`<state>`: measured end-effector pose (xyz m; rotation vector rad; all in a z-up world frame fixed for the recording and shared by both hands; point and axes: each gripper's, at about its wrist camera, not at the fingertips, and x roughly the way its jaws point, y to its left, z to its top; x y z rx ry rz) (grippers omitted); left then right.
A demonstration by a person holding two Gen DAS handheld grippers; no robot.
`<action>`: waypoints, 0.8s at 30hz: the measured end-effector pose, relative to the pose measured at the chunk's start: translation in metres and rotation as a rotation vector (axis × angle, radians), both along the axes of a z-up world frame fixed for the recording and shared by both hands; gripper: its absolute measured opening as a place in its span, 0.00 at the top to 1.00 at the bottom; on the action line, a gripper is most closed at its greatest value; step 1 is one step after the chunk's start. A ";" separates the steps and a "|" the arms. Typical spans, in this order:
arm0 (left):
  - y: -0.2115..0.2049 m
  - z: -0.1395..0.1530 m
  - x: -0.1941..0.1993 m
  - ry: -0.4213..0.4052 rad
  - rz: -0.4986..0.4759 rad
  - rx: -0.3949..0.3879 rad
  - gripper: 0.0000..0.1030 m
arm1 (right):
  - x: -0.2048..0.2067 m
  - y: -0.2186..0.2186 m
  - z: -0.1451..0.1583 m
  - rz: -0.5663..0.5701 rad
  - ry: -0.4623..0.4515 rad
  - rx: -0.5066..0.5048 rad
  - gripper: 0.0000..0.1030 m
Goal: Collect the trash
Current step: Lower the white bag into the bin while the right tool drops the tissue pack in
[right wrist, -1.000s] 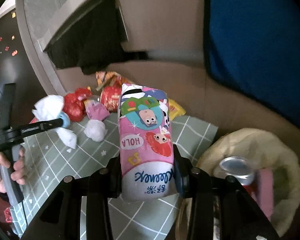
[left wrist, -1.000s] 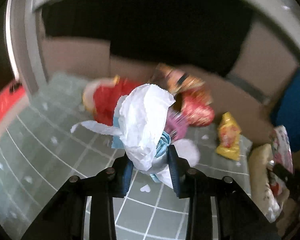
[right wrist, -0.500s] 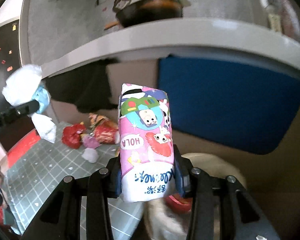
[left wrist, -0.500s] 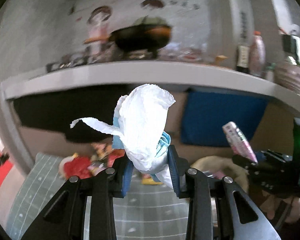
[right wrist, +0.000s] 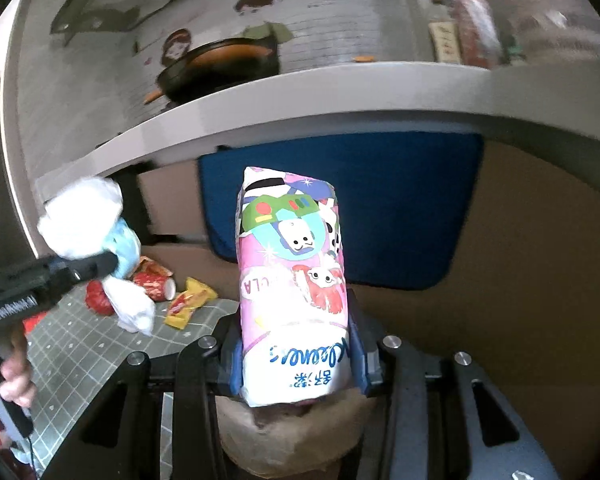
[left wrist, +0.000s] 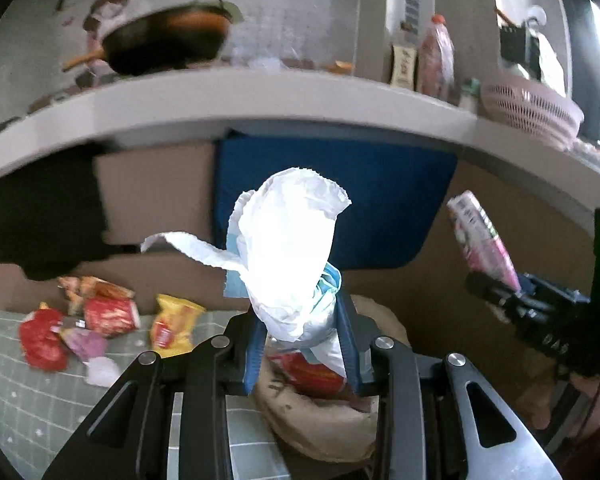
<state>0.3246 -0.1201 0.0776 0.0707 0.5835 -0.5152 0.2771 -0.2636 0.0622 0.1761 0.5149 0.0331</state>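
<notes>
A crumpled white tissue wad [left wrist: 290, 256] is clamped in the left tongs [left wrist: 300, 344]. A glossy pink cartoon-printed tissue pack [right wrist: 292, 280] is clamped in the right tongs [right wrist: 296, 356].

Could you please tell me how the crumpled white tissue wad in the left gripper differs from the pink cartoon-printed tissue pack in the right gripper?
The crumpled white tissue wad is plain and ragged, with a loose tail; the pink cartoon-printed tissue pack is colourful, smooth and block-shaped. The wad has pale blue mixed in; the pack bears printed lettering. Both stand upright, clamped between gripper fingers.
</notes>
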 end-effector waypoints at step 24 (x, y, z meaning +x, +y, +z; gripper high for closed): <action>-0.018 -0.090 0.070 0.253 -0.052 -0.002 0.67 | 0.068 -0.007 -0.065 0.077 0.137 0.099 0.63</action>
